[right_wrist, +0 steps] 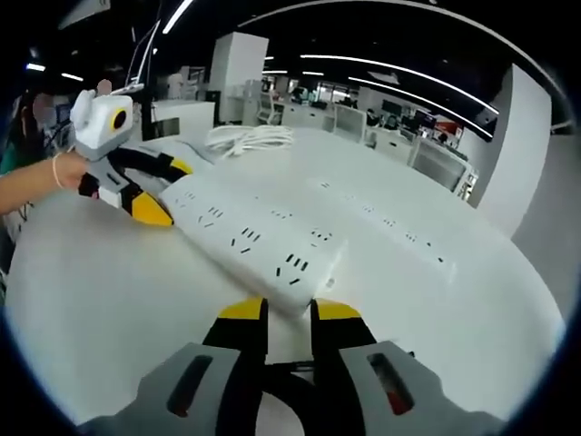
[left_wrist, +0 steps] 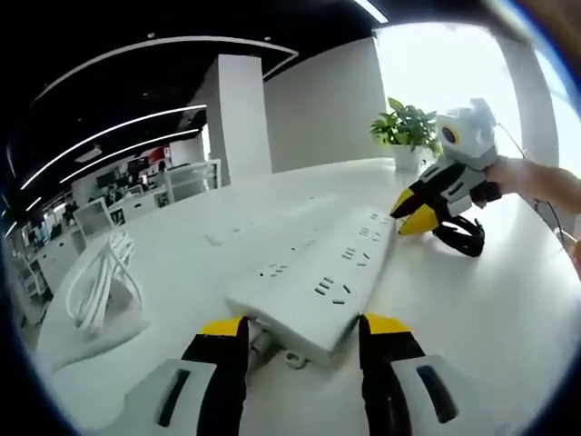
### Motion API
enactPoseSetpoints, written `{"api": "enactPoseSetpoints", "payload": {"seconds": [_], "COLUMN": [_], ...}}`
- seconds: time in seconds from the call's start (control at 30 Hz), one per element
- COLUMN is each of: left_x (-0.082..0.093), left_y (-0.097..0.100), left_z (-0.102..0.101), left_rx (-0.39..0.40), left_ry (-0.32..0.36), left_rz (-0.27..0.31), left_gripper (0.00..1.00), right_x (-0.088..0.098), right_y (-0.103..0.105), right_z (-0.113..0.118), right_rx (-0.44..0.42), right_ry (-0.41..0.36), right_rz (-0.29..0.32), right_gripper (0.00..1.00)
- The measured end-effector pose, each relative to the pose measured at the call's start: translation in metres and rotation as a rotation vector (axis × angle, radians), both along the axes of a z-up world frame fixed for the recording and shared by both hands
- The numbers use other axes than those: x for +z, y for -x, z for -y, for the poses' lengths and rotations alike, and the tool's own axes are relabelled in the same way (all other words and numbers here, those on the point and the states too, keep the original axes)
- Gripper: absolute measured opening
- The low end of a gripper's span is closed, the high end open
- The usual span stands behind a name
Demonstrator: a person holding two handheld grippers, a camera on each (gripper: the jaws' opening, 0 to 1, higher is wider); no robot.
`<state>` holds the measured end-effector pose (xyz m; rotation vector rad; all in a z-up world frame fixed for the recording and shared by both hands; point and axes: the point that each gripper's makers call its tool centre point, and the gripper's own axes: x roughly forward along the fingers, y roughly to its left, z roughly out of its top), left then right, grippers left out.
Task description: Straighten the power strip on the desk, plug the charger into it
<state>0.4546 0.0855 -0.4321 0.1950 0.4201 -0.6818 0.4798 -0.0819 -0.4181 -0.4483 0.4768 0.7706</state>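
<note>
Yellow-tipped left gripper [left_wrist: 304,331] jaws spread at one end of the power strip [left_wrist: 318,272] mid-desk [left_wrist: 481,309], right gripper [right_wrist: 289,311] jaws nearly together at the other; I should nudge both ends evenly, avoiding the coiled cable [left_wrist: 104,277].

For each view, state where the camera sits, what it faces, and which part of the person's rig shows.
Left gripper view: rides the left gripper, facing one end of the power strip; right gripper at the far end.
Right gripper view: rides the right gripper, facing the opposite end; left gripper beyond.
Shared: power strip, coiled cable, desk.
</note>
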Motion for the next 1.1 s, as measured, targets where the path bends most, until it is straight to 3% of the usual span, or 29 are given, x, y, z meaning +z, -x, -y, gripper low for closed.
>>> {"api": "enactPoseSetpoints", "payload": {"seconds": [0.13, 0.2, 0.23, 0.9, 1.1], "left_x": [-0.001, -0.003, -0.004, -0.007, -0.006], "left_y": [0.000, -0.001, -0.001, -0.004, -0.003], "left_z": [0.000, -0.002, 0.000, 0.002, 0.002], "left_rx": [-0.016, -0.032, -0.020, -0.043, -0.044], "left_ry": [-0.018, -0.082, -0.054, -0.055, -0.054], "left_rz": [-0.002, 0.022, 0.005, -0.010, -0.016], "left_gripper": [0.50, 0.50, 0.50, 0.50, 0.50], "right_x": [0.000, 0.000, 0.000, -0.003, -0.007], "right_y": [0.003, 0.004, 0.006, 0.016, 0.018], "right_z": [0.001, 0.001, 0.001, 0.001, 0.001], "right_rx": [0.001, 0.004, 0.003, -0.020, -0.017], "right_ry": [-0.005, -0.004, -0.009, -0.065, -0.048], "right_rz": [-0.004, -0.004, -0.007, -0.052, -0.051], "right_gripper": [0.17, 0.17, 0.17, 0.17, 0.17]}}
